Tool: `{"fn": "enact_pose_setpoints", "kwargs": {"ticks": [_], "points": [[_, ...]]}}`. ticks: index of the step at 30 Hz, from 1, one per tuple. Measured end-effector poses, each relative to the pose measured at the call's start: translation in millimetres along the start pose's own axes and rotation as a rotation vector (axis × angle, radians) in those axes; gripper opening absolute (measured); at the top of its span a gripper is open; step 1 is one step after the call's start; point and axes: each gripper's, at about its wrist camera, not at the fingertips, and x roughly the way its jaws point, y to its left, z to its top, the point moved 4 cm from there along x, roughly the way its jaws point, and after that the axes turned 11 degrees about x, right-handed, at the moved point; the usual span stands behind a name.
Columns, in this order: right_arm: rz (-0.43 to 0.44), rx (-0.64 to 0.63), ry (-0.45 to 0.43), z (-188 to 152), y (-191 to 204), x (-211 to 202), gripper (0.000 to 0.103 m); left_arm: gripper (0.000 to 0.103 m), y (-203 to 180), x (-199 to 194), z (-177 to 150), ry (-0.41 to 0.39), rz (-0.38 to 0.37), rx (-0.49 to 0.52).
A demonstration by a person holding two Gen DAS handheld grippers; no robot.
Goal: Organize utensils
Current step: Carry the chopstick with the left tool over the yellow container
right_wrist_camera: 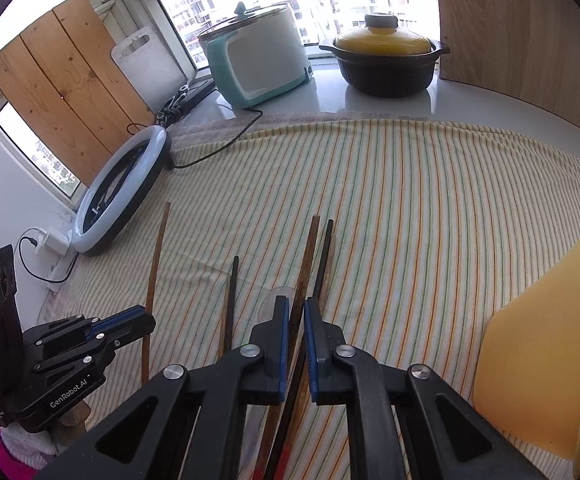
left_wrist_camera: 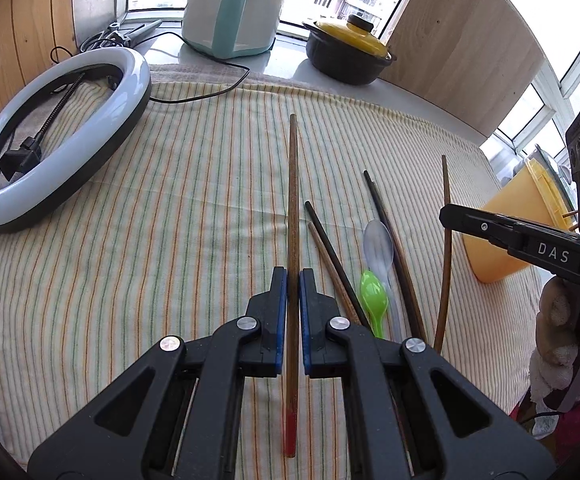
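My left gripper [left_wrist_camera: 294,276] is shut on a long brown chopstick [left_wrist_camera: 292,200] with a red end, held off the striped cloth [left_wrist_camera: 170,260]. My right gripper [right_wrist_camera: 297,304] is shut on another brown chopstick [right_wrist_camera: 309,248]. A black chopstick [right_wrist_camera: 325,252] runs alongside it, and I cannot tell whether it is gripped too. On the cloth between the grippers lie two dark chopsticks [left_wrist_camera: 329,252], a brown one, a clear spoon [left_wrist_camera: 377,246] and a green spoon [left_wrist_camera: 373,296]. A yellow plastic container [right_wrist_camera: 537,380] stands at the right, close to the right gripper [left_wrist_camera: 445,214].
A ring light [left_wrist_camera: 90,120] with its cable lies at the back left of the cloth. A white and teal cooker [left_wrist_camera: 234,12] and a black pot with a yellow lid [left_wrist_camera: 349,52] stand on the sill behind. A wooden board [left_wrist_camera: 469,48] leans at the back right.
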Motion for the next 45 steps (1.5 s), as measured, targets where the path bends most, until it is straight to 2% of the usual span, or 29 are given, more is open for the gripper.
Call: {"fn": "enact_pose_setpoints", "kwargs": {"ticks": [16, 25, 34, 45], "points": [[0.071, -0.049, -0.132, -5, 13, -63, 0.004, 0.004, -22, -45, 18, -0.12, -0.017, 0.047], [0.067, -0.109, -0.221, -7, 19, -98, 0.004, 0.004, -41, -67, 31, -0.18, -0.034, 0.084], [0.09, -0.1, -0.293, 4, 17, -131, 0.003, 0.004, -61, -91, 47, -0.243, -0.06, 0.114], [0.128, -0.077, -0.415, 20, 8, -194, 0.003, 0.004, -89, -113, 67, -0.31, -0.092, 0.146]]}}
